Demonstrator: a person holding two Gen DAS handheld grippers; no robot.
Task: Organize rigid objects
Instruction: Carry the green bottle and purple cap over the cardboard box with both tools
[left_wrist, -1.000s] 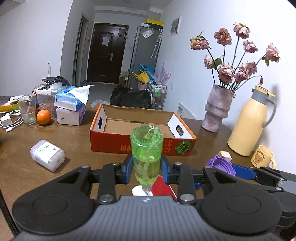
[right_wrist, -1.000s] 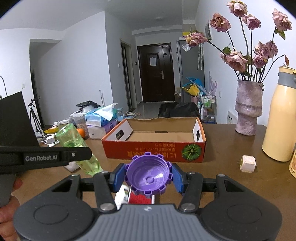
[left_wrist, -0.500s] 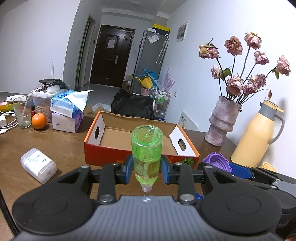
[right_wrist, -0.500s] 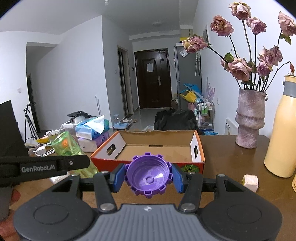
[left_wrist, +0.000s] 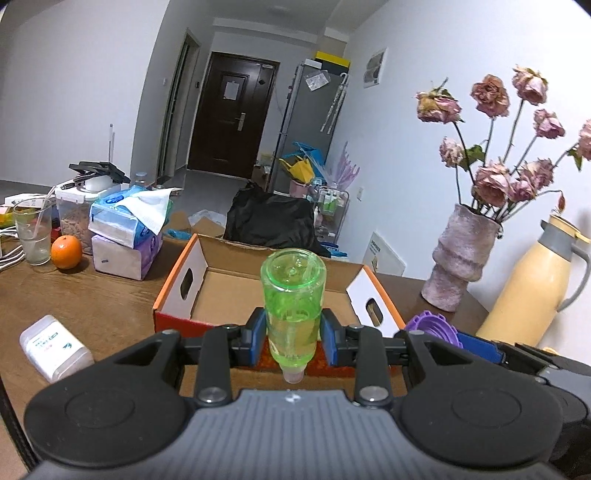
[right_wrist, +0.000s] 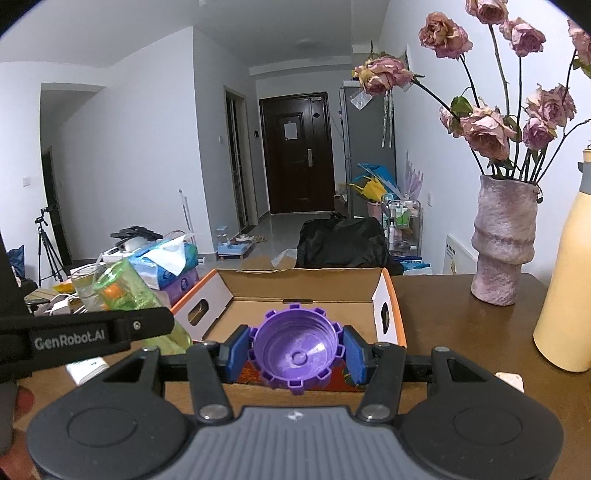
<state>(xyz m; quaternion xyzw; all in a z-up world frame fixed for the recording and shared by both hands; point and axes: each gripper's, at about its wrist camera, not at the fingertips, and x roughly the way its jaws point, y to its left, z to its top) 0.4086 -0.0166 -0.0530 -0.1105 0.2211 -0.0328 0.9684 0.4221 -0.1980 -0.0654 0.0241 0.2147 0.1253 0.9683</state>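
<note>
1 brown desk (left_wrist: 110, 295), 1 open cardboard box (left_wrist: 236, 288) on it, nothing visible inside. 1 vase (left_wrist: 463, 254), 1 yellow thermos (left_wrist: 532, 288) to the right. 2 tissue packs (left_wrist: 125, 229) stacked far left. Left tongs (left_wrist: 293, 339) clamped on 1 green bottle (left_wrist: 293, 295), held neck toward camera, above box's near wall. Right tongs (right_wrist: 295, 350) clamped on 1 purple cap (right_wrist: 295, 350), open side facing camera, also at box's near edge
</note>
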